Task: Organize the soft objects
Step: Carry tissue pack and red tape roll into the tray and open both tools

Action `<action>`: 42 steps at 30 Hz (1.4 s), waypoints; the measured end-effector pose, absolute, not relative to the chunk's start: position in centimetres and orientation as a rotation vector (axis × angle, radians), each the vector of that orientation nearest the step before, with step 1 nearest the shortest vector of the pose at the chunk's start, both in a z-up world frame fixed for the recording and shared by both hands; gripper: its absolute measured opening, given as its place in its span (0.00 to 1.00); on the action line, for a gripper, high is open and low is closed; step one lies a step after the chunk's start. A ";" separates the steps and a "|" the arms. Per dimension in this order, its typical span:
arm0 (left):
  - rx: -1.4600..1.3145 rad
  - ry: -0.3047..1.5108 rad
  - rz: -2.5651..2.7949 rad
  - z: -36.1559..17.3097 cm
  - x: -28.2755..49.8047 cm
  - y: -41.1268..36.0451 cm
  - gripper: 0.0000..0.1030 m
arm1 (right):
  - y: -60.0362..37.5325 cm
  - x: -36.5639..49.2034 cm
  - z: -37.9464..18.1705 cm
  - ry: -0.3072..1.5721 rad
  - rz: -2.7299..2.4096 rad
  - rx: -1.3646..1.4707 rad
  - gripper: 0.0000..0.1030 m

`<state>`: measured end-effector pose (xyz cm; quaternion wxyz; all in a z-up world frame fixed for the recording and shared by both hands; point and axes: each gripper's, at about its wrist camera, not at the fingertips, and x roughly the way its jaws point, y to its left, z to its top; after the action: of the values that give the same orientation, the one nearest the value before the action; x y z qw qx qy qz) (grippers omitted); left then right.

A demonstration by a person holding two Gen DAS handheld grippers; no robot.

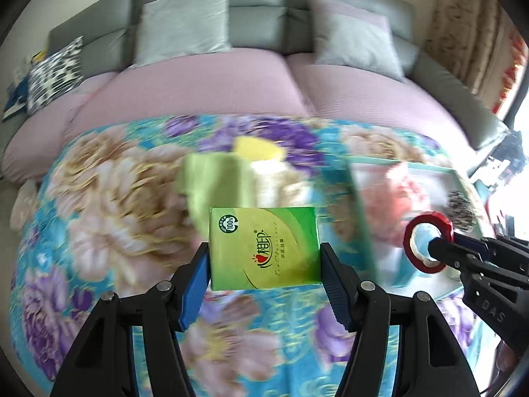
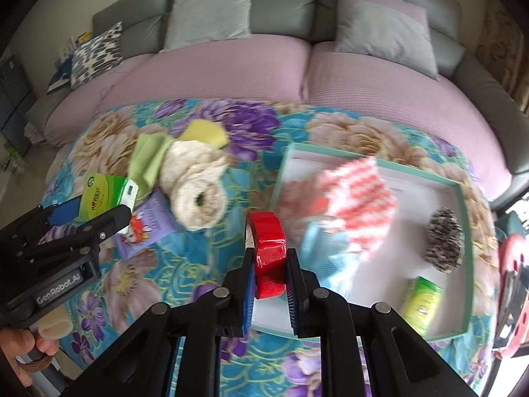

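My left gripper (image 1: 264, 248) is shut on a green tissue pack (image 1: 264, 248), held above the floral blanket (image 1: 109, 198). My right gripper (image 2: 270, 258) is shut on a red tape roll (image 2: 267, 248), just left of a teal-rimmed white tray (image 2: 413, 178). In the tray lie a pink-and-white cloth (image 2: 357, 195), a light blue cloth (image 2: 330, 251), a speckled grey puff (image 2: 444, 238) and a second green pack (image 2: 423, 304). On the blanket sit a cream rolled towel (image 2: 195, 185), a green cloth (image 2: 148, 158), a yellow sponge (image 2: 206, 134) and a purple pack (image 2: 148, 225).
The blanket covers a table in front of a sofa with a pink cover (image 2: 215, 72), grey cushions (image 2: 211, 10) and a black-and-white cushion (image 2: 96, 56). A red object (image 2: 515, 291) shows at the right edge. A person's hand (image 2: 20, 357) holds the left gripper.
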<state>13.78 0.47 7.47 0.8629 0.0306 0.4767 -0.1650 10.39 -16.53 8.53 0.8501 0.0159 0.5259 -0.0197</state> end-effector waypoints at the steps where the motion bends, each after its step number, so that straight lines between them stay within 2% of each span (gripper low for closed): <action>1: 0.066 0.997 -0.365 7.5 13.7 -0.3 0.63 | -17.3 10.2 8.6 1.105 -0.061 0.036 0.17; 9: 0.107 0.993 -0.506 7.0 12.1 -5.8 0.63 | -22.2 8.1 8.6 1.114 -0.188 0.043 0.17; 15: 0.186 1.023 -0.520 4.6 11.7 -8.8 0.63 | -24.0 6.9 7.8 1.141 -0.227 0.059 0.17; 25: 0.271 1.032 -0.550 2.6 11.3 -11.6 0.63 | -25.6 6.5 6.8 1.157 -0.249 0.064 0.17; 42: 0.257 1.054 -0.656 1.7 10.9 -14.8 0.64 | -27.7 7.6 6.2 1.160 -0.303 0.058 0.17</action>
<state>10.89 -14.84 1.69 0.8059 0.1199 0.4922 -0.3064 7.63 -27.71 6.24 0.8253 0.0272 0.5457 -0.1424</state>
